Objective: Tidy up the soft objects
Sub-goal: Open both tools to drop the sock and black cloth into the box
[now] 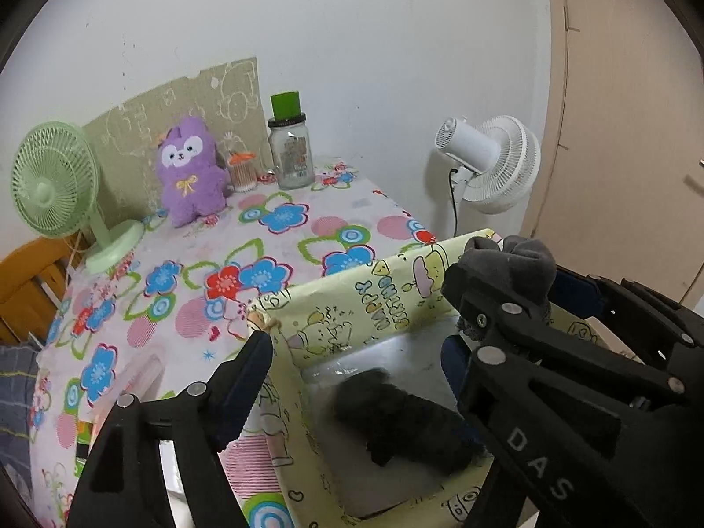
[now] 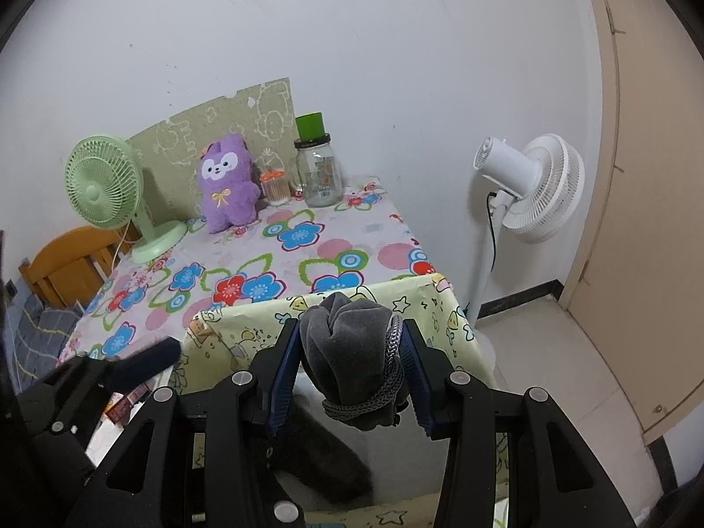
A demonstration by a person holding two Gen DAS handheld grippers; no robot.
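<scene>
The right claw [image 2: 352, 365] grips a rolled grey fabric bundle [image 2: 350, 347], soft and velvety with a knitted cuff, pinched between its blue pads above an open box [image 2: 246, 330] wrapped in pale yellow cartoon-printed paper. The left claw [image 1: 361, 365] stands wide apart with nothing between its fingers, straddling the box's near corner. Inside the box, on its pale floor, lies a dark fuzzy roll [image 1: 396, 418], blurred. The box sits at the edge of a table [image 2: 308, 242] covered in a glossy flower-patterned cloth. At the far end stands a fluffy purple plush toy [image 2: 226, 182].
</scene>
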